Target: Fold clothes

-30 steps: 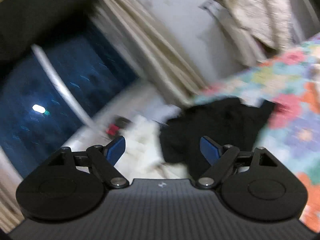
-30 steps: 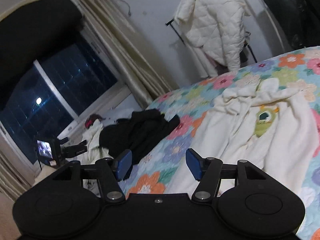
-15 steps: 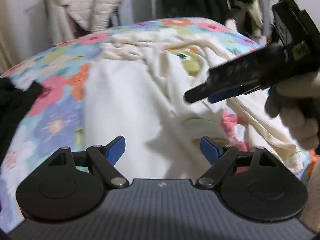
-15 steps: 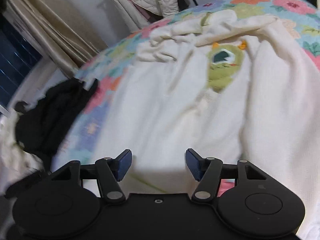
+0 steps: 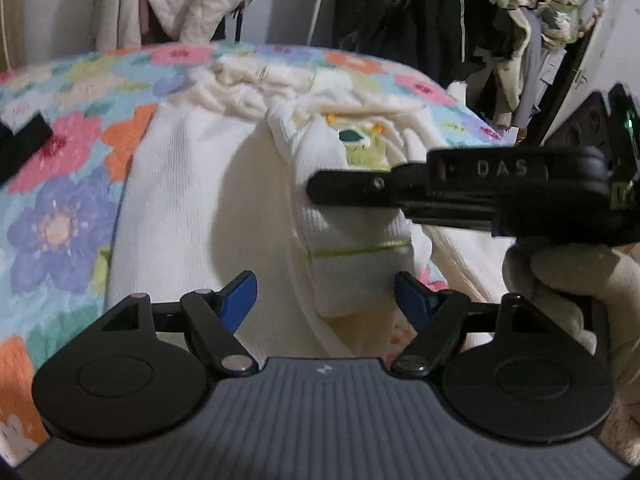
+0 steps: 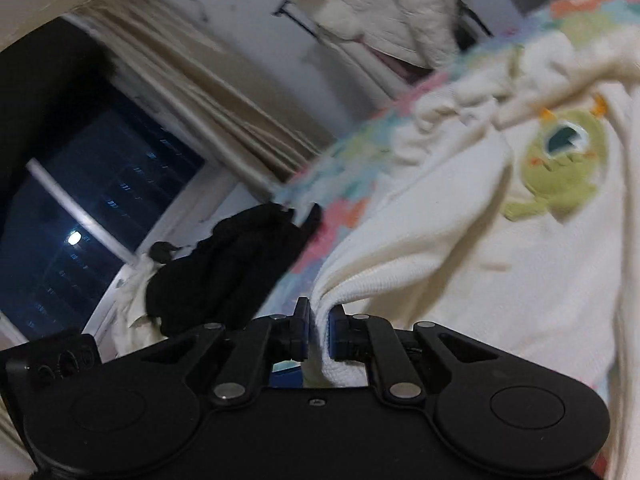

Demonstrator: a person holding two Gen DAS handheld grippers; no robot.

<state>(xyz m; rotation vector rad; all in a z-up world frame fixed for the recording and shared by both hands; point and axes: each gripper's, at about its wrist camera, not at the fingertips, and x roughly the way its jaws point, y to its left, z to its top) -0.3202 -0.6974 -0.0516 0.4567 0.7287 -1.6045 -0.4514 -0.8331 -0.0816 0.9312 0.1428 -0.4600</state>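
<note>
Already the right tongs (image 6: 318,330) pinch an edge of the cream sweater (image 6: 460,240), which lies rumpled on the floral bed (image 5: 60,184); the left tongs (image 5: 326,292) hang spread just above its cuff. Best judged, the left should bite a matching edge so the cloth lifts evenly, not bunched.

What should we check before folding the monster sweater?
1. Right gripper shut on the sweater edge: ok.
2. Left gripper open, holding nothing: ok.
3. Left gripper lined up with the hem: ok, the hem lies just ahead between its fingers.
4. Sweater lying flat: not ok, bunched near the collar.
5. Black clothes out of the way: ok, apart at the bed edge.
6. How firm the right grip is: cannot tell.
</note>
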